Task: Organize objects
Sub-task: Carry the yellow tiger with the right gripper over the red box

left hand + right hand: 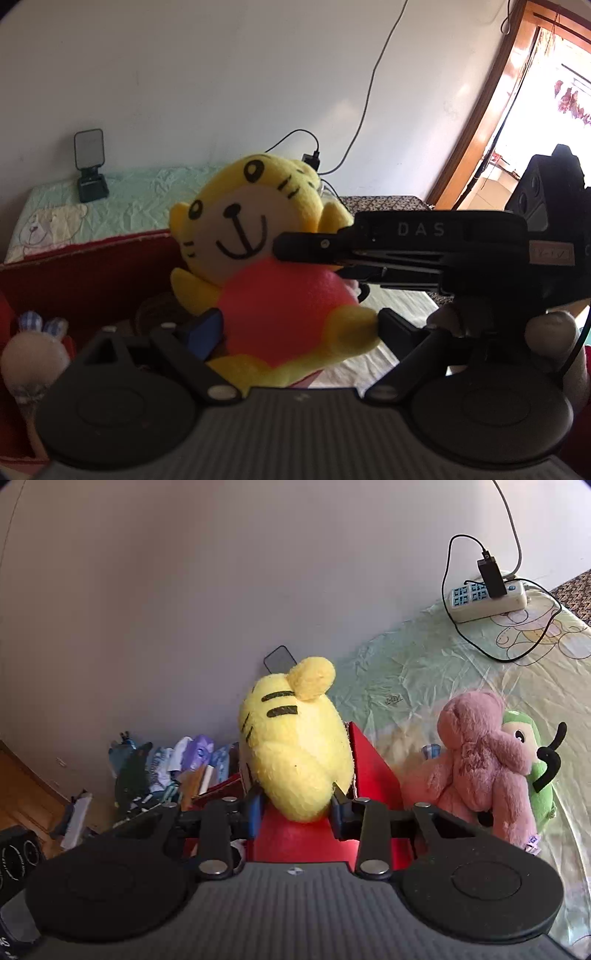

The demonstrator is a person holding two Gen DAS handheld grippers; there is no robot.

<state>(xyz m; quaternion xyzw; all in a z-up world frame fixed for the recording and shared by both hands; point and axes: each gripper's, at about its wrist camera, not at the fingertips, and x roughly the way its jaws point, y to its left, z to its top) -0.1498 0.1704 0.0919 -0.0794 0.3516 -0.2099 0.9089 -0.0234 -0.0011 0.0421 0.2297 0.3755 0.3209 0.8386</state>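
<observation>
1. Tiger plush (pixel 273 266), yellow with a red belly, hangs over the red box (pixel 373 771), clamped by both tools.
2. Left gripper (pixel 299 328) squeezes its body.
3. Right gripper (pixel 295 808) pinches its head; pink bear (pixel 476 760) sits nearby.

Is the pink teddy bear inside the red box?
No, the pink teddy bear sits on the bed sheet, outside and beside the red box.

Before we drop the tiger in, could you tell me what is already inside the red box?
A pale bunny plush lies inside the red box. The tiger plush and grippers hide the rest.
</observation>
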